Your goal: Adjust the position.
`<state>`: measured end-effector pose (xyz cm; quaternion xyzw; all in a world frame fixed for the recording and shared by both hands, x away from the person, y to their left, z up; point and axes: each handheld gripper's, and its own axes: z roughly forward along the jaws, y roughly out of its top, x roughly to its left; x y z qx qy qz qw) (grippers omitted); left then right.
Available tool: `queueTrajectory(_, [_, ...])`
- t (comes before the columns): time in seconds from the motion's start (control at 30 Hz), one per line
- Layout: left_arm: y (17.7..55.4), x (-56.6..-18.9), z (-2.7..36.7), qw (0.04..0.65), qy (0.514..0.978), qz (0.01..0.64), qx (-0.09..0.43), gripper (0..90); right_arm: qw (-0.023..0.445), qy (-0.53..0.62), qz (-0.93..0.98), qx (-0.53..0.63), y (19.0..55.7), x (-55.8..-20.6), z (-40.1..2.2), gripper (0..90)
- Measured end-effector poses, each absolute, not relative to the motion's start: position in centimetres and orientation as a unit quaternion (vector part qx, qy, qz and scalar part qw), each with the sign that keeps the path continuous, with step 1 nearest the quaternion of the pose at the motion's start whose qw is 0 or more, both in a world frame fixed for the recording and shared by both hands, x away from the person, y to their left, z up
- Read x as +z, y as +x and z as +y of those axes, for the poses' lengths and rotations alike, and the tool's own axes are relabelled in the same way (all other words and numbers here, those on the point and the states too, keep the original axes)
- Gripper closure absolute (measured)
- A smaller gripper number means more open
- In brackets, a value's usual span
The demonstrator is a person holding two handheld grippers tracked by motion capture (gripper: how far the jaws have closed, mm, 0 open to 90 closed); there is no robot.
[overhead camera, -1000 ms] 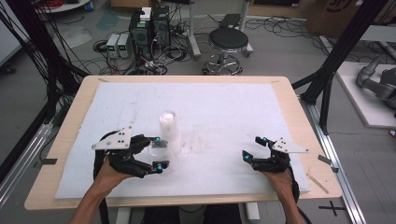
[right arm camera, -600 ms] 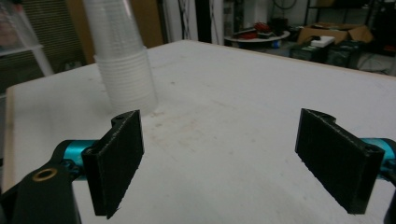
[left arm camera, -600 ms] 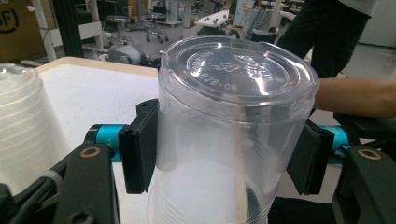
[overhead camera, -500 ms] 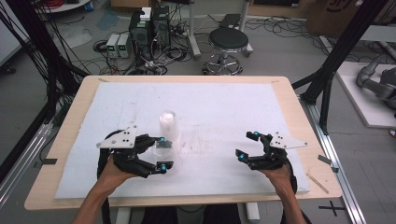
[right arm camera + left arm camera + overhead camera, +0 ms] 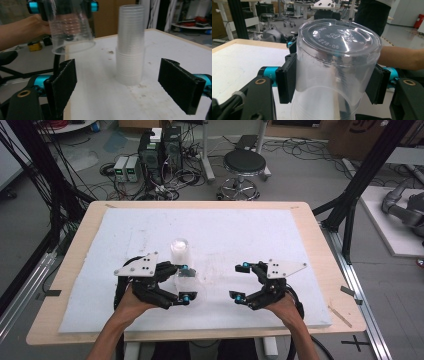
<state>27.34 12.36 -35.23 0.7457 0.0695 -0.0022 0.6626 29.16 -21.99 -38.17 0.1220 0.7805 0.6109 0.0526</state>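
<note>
A stack of clear plastic cups stands upside down on the white mat, also seen in the right gripper view. My left gripper is shut on a single clear cup, held bottom-up just in front of the stack. In the left gripper view the black pads press both sides of that cup. The right gripper view shows the held cup hanging above the mat, left of the stack. My right gripper is open with nothing between its jaws, to the right of the cups, its fingertips wide apart.
A white foam mat covers most of the wooden table. Crumbs and smudges lie on the mat near the stack. Beyond the far edge are a stool, computer boxes and cables on the floor. Black frame posts stand at both sides.
My left gripper has shifted right with the single cup in its jaws. My right gripper has moved left toward the middle of the mat, still open.
</note>
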Motion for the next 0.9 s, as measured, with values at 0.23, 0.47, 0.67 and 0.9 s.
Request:
queueTrajectory(0.23, [27.2, -34.9, 11.2, 0.663, 0.746, 0.059, -0.008, 36.0, 0.023, 0.087, 0.794, 0.601, 28.8, -37.5, -19.6, 15.3])
queueTrajectory(0.47, [27.2, -34.8, 10.5, 0.662, 0.748, 0.056, -0.012, 36.1, -0.002, 0.060, 0.799, 0.599, 28.2, -37.4, -18.0, 15.3])
queueTrajectory(0.67, [27.3, -34.7, 9.8, 0.662, 0.747, 0.049, -0.014, 36.1, -0.020, 0.047, 0.797, 0.601, 27.9, -37.5, -16.9, 15.3])
queueTrajectory(0.9, [27.3, -34.8, 9.4, 0.665, 0.745, 0.046, -0.020, 36.1, -0.030, 0.040, 0.796, 0.603, 27.9, -37.6, -16.0, 15.4])
